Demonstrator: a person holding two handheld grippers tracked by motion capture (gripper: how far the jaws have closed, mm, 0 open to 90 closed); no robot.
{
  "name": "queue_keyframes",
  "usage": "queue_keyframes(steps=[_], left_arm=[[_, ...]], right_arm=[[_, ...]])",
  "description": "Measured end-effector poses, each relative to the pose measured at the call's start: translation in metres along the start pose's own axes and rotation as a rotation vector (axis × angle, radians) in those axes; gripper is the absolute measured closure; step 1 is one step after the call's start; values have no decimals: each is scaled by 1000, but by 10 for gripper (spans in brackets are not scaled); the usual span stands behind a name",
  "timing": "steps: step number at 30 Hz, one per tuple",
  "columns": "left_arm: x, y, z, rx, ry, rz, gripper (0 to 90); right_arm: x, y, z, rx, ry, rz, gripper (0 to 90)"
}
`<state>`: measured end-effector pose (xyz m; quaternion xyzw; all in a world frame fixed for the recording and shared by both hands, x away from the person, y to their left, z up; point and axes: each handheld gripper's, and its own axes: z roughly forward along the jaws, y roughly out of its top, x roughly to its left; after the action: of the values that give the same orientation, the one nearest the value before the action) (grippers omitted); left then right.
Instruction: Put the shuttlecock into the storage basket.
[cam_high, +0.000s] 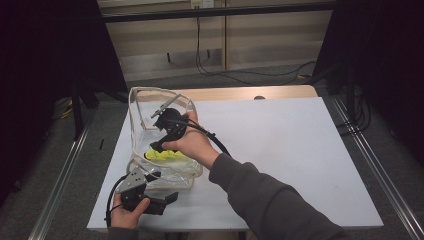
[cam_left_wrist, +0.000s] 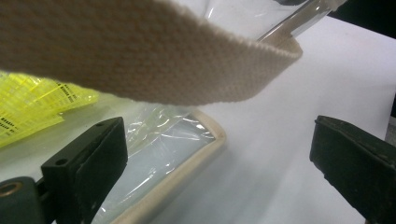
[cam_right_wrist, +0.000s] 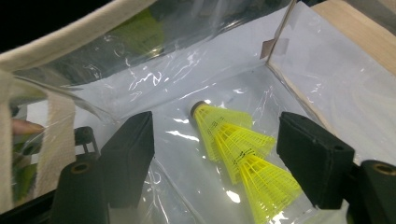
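A clear plastic bag (cam_high: 136, 95) with beige webbing trim stands open on the white table (cam_high: 280, 150). Nested yellow shuttlecocks (cam_high: 167, 155) lie on its bottom. My right gripper (cam_high: 156, 146) reaches down inside the bag; its jaws stand open a little above the shuttlecocks (cam_right_wrist: 238, 144), touching nothing. My left gripper (cam_high: 169, 199) rests low at the bag's front corner. In the left gripper view it (cam_left_wrist: 219, 135) is open, with the bag's beige strap (cam_left_wrist: 140, 56) arching above the jaws and the trimmed bottom edge (cam_left_wrist: 187, 163) lying ahead. Yellow netting (cam_left_wrist: 28, 102) shows through the plastic.
The wooden table edge (cam_high: 240, 92) runs behind the white sheet. Dark curtains stand at both sides, and cables lie on the floor beyond. White sheet stretches right of the bag.
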<state>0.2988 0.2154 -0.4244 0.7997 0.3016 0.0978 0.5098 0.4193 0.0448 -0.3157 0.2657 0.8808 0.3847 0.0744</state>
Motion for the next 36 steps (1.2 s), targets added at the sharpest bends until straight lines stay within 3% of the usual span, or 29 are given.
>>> queue_keyframes(steps=[18, 36], left_arm=[[0, 2, 5, 5, -14, 7, 41], [-2, 3, 4, 3, -5, 14, 41]], right_arm=[[-5, -15, -29, -33, 58, 4, 188], [-7, -27, -52, -60, 77, -2, 165]])
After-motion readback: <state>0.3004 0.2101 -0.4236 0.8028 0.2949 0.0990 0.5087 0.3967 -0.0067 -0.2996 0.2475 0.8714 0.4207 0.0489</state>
